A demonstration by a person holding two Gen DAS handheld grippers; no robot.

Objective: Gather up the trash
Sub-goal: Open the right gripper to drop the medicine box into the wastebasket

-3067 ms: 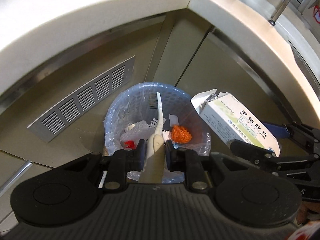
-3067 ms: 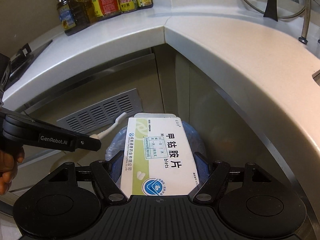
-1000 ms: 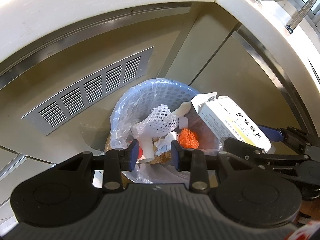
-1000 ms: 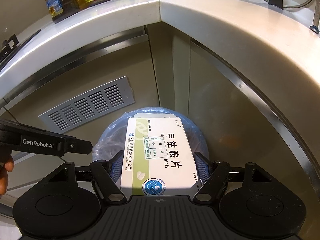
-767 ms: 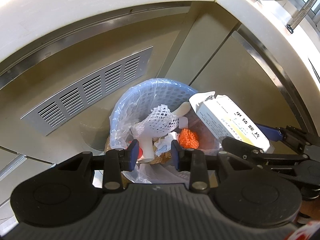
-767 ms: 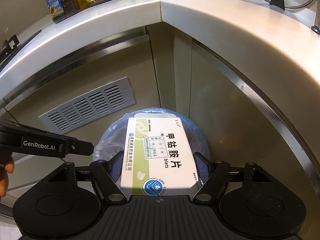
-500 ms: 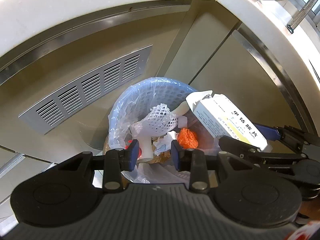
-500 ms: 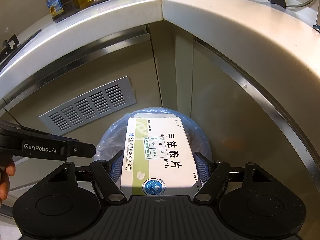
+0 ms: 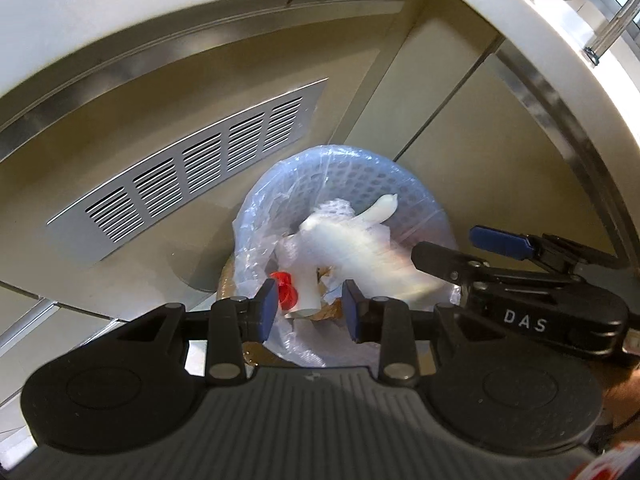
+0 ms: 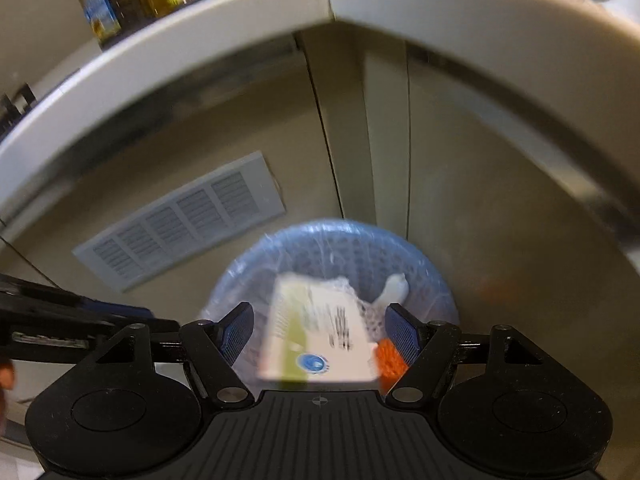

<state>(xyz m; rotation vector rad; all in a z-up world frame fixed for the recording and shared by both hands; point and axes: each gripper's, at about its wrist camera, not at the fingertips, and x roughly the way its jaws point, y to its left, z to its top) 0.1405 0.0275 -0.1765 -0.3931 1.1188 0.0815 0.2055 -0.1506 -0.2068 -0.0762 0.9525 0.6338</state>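
Release step of a trash drop, judged from the blur on the medicine box [image 10: 320, 340]: box loose between the spread fingers of the right gripper [image 10: 320, 334], touching neither blue pad, already below them and over the open mouth of the lined trash bin [image 10: 280, 256]. Seen from the left wrist, only a pale smear [image 9: 372, 252] crossing the bin.

Long axis of the box running from near the gripper palm away toward the far bin wall, leaning a little to the left-finger side; printed face up, blue round logo at the near end, far end pointing down into the bag beside the white foam net [image 10: 360, 300] and the toothbrush handle [image 10: 394, 284]. Orange scrap [image 10: 390, 360] just inside the right finger.

Left gripper [image 9: 308, 306] over the near rim, fingers slightly apart and pinching nothing; red cap [image 9: 285, 290] and paper scraps visible through the gap, down in the bin.

Next, probably: lift both grippers clear of the bin and seek further trash on the counter [image 10: 240, 32].
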